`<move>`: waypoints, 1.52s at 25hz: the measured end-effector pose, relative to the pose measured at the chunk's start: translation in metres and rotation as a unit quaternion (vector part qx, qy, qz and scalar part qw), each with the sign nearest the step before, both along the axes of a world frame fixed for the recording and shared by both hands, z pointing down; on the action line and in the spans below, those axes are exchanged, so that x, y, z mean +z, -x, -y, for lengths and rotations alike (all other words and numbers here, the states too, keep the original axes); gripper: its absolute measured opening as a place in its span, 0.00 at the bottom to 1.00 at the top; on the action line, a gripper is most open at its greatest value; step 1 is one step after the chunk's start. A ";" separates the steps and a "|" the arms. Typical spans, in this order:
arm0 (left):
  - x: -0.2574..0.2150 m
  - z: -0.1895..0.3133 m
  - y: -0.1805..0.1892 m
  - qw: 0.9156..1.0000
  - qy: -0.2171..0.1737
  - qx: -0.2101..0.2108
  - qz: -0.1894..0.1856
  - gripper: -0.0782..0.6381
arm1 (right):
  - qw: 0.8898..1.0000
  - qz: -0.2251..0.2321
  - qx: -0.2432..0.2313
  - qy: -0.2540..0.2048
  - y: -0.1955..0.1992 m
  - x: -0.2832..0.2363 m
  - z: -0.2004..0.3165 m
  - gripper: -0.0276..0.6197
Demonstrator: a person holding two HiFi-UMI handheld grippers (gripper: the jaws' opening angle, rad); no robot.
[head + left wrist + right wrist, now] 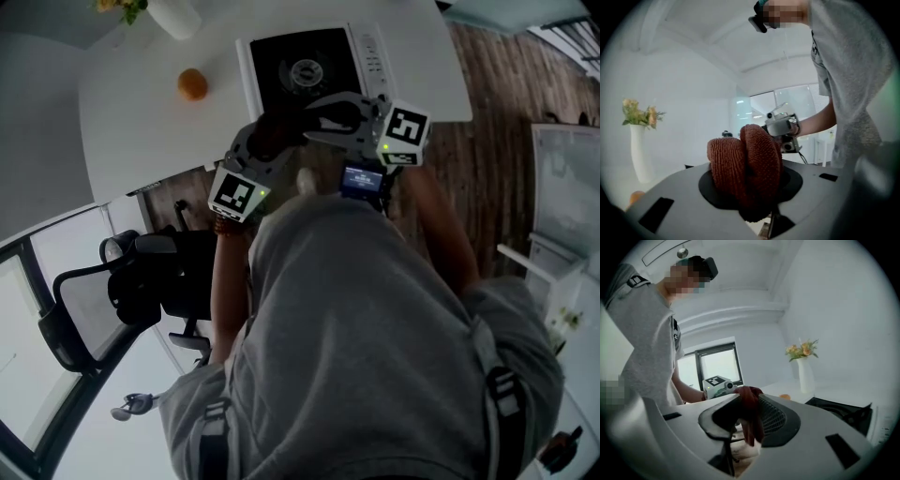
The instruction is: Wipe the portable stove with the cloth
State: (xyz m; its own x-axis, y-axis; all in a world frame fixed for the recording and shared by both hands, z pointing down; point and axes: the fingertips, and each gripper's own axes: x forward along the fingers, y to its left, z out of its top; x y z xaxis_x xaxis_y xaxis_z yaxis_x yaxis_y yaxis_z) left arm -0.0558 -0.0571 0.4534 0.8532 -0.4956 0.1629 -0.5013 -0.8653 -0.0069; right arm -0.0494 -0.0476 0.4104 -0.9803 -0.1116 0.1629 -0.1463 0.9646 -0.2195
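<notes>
A rust-brown knitted cloth [278,129] hangs in the air between my two grippers, just off the near edge of the white table [131,122]. My left gripper [267,142] is shut on it: in the left gripper view the bunched cloth [740,164] bulges out between the jaws. My right gripper [323,117] faces it from the right. Its jaws stand a little apart, with a thin fold of the cloth [752,404] hanging loosely in the gap. The black-topped portable stove [309,66] sits on the table beyond both grippers, with nothing touching it.
An orange [192,84] lies on the table left of the stove. A white vase of flowers [173,14] stands at the far edge. A black office chair [122,291] is at the lower left. White furniture [562,234] stands at the right on the wooden floor.
</notes>
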 end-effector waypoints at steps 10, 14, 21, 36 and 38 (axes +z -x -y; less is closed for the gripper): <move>0.031 0.130 0.083 0.977 0.028 -0.195 0.085 0.33 | 0.987 0.014 0.159 0.037 -0.082 0.017 0.024 0.19; 0.045 0.157 0.063 0.975 0.046 -0.178 0.127 0.35 | 0.984 -0.002 0.176 0.034 -0.097 0.023 0.023 0.19; 0.054 0.156 0.043 0.979 0.075 -0.154 0.110 0.44 | 0.983 -0.017 0.184 0.026 -0.108 0.026 0.022 0.17; 0.064 0.154 0.064 0.966 0.095 -0.158 0.181 0.47 | 0.984 -0.043 0.172 0.028 -0.104 0.034 0.024 0.17; 0.068 0.159 0.064 0.966 0.095 -0.168 0.174 0.40 | 0.984 -0.045 0.172 0.028 -0.103 0.036 0.023 0.17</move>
